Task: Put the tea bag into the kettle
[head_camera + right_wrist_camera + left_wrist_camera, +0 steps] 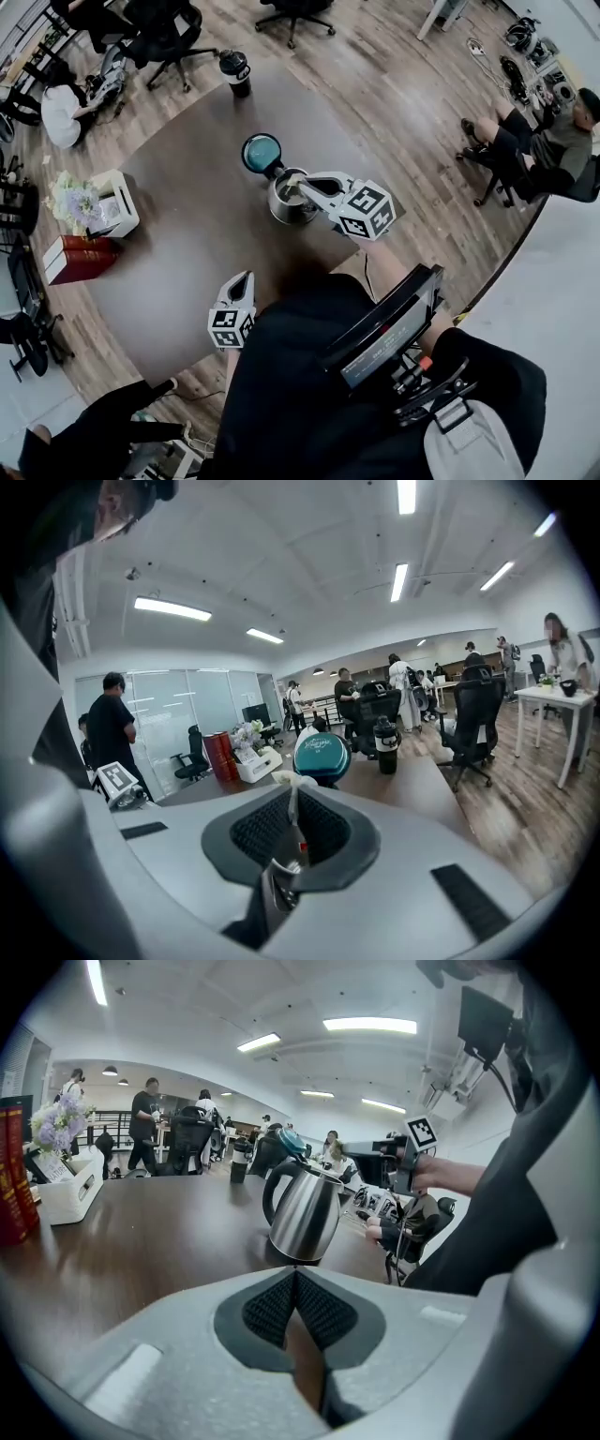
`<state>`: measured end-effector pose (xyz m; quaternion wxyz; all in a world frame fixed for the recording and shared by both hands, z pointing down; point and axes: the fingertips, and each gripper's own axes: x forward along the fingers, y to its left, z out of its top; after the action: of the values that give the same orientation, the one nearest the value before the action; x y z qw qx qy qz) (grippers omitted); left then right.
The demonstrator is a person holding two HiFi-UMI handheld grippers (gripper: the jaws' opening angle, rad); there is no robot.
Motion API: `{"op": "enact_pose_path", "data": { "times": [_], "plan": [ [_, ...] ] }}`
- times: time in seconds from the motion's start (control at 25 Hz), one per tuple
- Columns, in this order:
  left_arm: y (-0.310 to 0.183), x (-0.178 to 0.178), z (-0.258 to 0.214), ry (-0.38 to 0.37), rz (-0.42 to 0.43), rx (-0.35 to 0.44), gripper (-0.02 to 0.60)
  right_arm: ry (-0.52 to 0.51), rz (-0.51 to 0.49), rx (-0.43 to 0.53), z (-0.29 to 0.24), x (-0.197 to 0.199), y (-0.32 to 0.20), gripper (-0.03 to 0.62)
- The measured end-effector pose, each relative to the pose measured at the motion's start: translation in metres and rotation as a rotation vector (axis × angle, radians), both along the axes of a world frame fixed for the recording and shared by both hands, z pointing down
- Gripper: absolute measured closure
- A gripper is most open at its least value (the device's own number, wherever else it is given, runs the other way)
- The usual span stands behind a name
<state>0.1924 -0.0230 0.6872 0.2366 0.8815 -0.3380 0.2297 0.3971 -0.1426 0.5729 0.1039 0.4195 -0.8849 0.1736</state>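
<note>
The tea bag (285,781) is pinched at the tip of the right gripper (294,191), whose jaws are clenched on it, its pale top poking out past the pads. That tip hangs right over the open mouth of the steel kettle (282,212) near the middle of the tabletop (187,234), with the raised teal lid (261,153) just beyond it. The left gripper (246,278) sits well back near the tabletop's near edge, jaws pressed together on nothing. A black tumbler (234,72), a flower box (105,202) and red books (80,259) stand well apart from the kettle.
</note>
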Motion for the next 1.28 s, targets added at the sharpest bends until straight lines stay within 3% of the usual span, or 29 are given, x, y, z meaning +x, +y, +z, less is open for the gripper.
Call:
{"op": "enact_pose_path", "data": {
  "times": [0.52, 0.84, 1.28],
  "plan": [
    [0.004, 0.003, 0.006, -0.005, -0.018, -0.008, 0.58, 0.167, -0.079, -0.085, 0.027, 0.002, -0.007, 0.569],
    [0.004, -0.001, 0.007, -0.018, -0.026, -0.014, 0.58, 0.21, -0.13, -0.101, 0.034, -0.001, -0.009, 0.569],
    [0.003, 0.0, 0.009, -0.017, -0.028, -0.022, 0.58, 0.422, -0.269, -0.109, 0.049, -0.014, -0.014, 0.568]
  ]
}}
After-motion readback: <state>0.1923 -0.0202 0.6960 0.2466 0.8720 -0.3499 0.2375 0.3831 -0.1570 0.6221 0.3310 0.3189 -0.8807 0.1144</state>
